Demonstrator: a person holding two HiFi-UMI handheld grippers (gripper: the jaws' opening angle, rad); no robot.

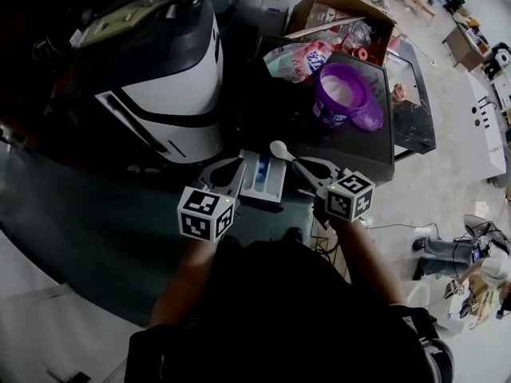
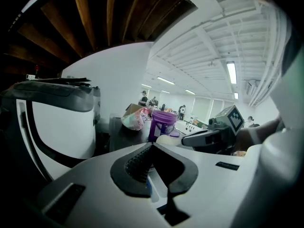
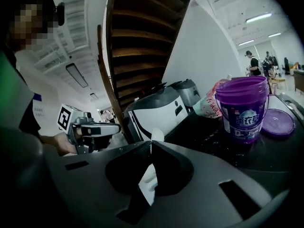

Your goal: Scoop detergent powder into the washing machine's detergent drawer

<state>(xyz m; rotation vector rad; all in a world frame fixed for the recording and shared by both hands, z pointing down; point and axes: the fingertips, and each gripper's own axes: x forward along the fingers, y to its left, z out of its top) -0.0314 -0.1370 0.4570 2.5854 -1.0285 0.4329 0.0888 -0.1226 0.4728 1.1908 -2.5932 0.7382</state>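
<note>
Your right gripper (image 1: 298, 166) was clamped on the handle of the one white scoop (image 1: 279, 150). Its own view showed both jaws pressed onto that handle, with the bowl rising just past the tips. The bowl stood at the far right corner of the detergent drawer (image 1: 262, 178); contact with the drawer could not be confirmed.

Your left gripper (image 1: 231, 170) had its jaws closed tip to tip at the drawer's left edge. The drawer's white and blue showed through the gap behind the tips, and I could not confirm that anything was pinched.

Count of items:
- two grippers
- one scoop
- one drawer, at the near edge of the dark counter (image 1: 279, 114), just right of the one white washing machine (image 1: 172, 86)
- one purple detergent tub (image 1: 342, 94), uncapped and upright on the counter, with pale powder visible inside
- one purple lid (image 1: 369, 120), lying flat just beside the tub
- one printed bag (image 1: 299, 58), behind the tub
- one cardboard box (image 1: 335, 10), beyond the counter

Pose: your left forearm (image 1: 185, 282) and right forearm (image 1: 369, 255) both reached forward and converged on the drawer. The grippers flanked it, near each other, with the marker cubes facing up. The scoop was well apart from the tub.
</note>
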